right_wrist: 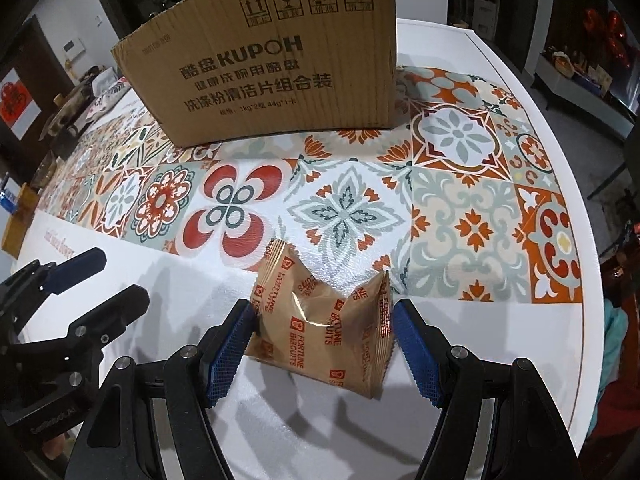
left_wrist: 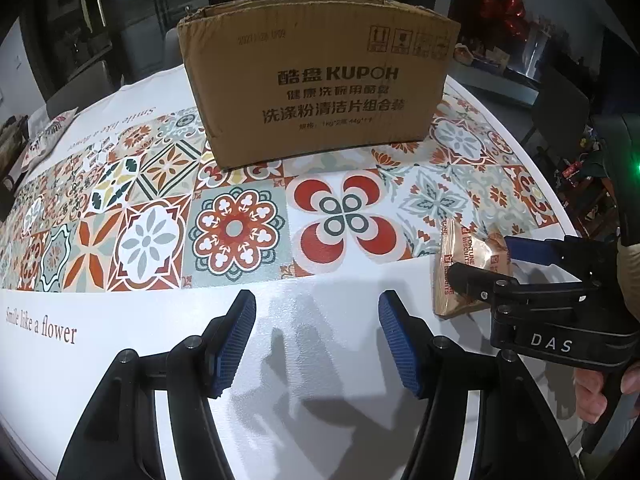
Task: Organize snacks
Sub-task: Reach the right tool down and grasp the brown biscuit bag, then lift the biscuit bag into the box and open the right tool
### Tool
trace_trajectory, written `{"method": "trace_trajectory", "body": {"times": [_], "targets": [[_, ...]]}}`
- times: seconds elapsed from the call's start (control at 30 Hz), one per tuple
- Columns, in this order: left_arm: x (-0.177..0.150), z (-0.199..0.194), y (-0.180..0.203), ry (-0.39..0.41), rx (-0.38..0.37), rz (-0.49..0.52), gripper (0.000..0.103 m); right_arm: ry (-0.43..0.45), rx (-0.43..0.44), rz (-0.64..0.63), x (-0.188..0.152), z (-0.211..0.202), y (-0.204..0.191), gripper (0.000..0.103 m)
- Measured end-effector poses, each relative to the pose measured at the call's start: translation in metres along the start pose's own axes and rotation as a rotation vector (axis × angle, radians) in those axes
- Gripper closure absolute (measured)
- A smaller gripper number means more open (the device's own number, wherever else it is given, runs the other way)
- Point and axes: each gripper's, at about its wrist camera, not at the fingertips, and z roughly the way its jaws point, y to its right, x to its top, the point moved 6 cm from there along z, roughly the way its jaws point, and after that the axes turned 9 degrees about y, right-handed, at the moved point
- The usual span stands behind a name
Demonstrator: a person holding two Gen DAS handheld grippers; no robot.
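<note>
A brown "Fortune Biscuits" packet (right_wrist: 320,320) lies on the white front strip of the table, crumpled in the middle. My right gripper (right_wrist: 324,316) stands open around it, one blue pad close to each end; I cannot tell if they touch. In the left wrist view the same packet (left_wrist: 456,248) shows at the right, partly hidden by the right gripper (left_wrist: 486,264). My left gripper (left_wrist: 316,308) is open over bare white table to the left of the packet, with nothing between its pads. It also shows as the left gripper (right_wrist: 108,280) at the left edge.
An open cardboard box (left_wrist: 320,80), the same box (right_wrist: 272,64), stands upright at the back on the patterned tablecloth (left_wrist: 240,232). A patterned pouch (left_wrist: 48,136) lies far left. A wooden block (right_wrist: 20,216) and glassware (right_wrist: 60,116) sit near the table's left edge.
</note>
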Motion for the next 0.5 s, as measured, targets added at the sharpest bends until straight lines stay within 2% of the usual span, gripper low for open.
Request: {"method": "trace_trajectory", "body": {"times": [0.13, 0.27, 0.5], "targets": [[-0.0018, 0.0037, -0.0006, -0.010, 0.001, -0.001, 0.040, -0.001, 0.002, -0.011, -0.0025, 0.0029, -0.0024, 0.032], [-0.0026, 0.0055, -0.0009, -0.016, -0.002, -0.003, 0.040, -0.006, 0.010, -0.003, -0.0056, 0.0080, -0.0037, 0.048], [-0.0026, 0.0048, -0.0029, -0.015, -0.002, -0.009, 0.040, 0.000, 0.004, 0.009, -0.0075, 0.0050, -0.0038, 0.053]]}}
